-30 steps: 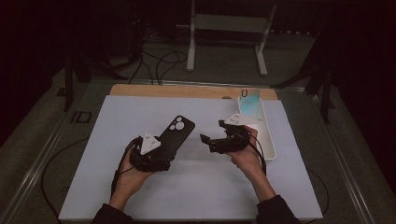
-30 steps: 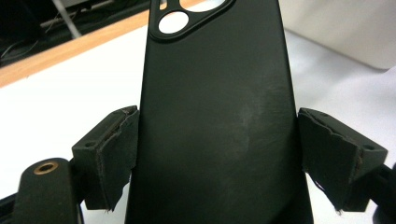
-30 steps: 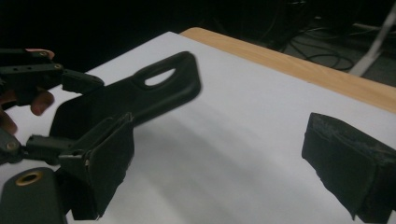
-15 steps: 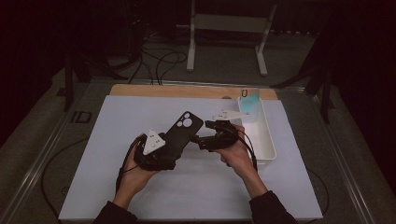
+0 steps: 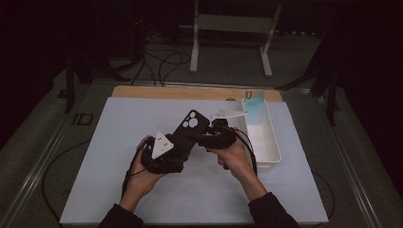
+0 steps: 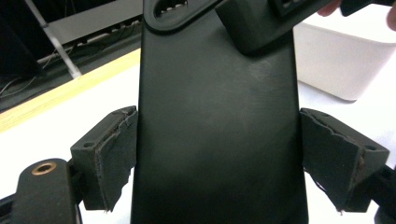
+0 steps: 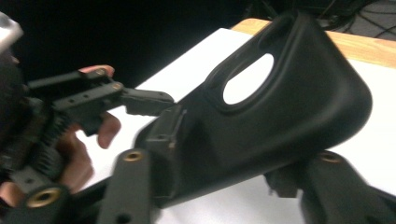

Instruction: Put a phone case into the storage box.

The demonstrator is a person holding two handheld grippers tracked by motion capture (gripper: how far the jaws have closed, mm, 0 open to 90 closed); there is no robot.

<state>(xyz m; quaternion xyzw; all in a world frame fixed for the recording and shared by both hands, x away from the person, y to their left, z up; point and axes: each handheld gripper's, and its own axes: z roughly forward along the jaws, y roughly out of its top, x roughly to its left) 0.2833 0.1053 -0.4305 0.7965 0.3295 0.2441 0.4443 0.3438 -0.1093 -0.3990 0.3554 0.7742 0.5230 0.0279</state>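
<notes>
A black phone case (image 5: pixel 187 130), camera cutout at its far end, is held above the white mat. My left gripper (image 5: pixel 179 151) is shut on its near half; both pads (image 6: pixel 112 149) press the long edges of the case (image 6: pixel 215 130). My right gripper (image 5: pixel 205 137) comes in from the right at the cutout end. Its jaws have just been closing with the case (image 7: pixel 280 112) between them, and the right gripper (image 7: pixel 229 158) now pinches the soft case, which bows there. One right jaw lies across the case's top in the left gripper view.
A white tray (image 5: pixel 266 142) stands just right of the right hand, with a pale blue item (image 5: pixel 255 107) at its far end. The white mat (image 5: pixel 119 142) covers the table, with a wooden strip (image 5: pixel 166 92) along the back. A stand and cables lie beyond.
The right gripper moved left from beside the tray to the case's cutout end and its jaws closed around it. The left gripper kept its hold and stayed put.
</notes>
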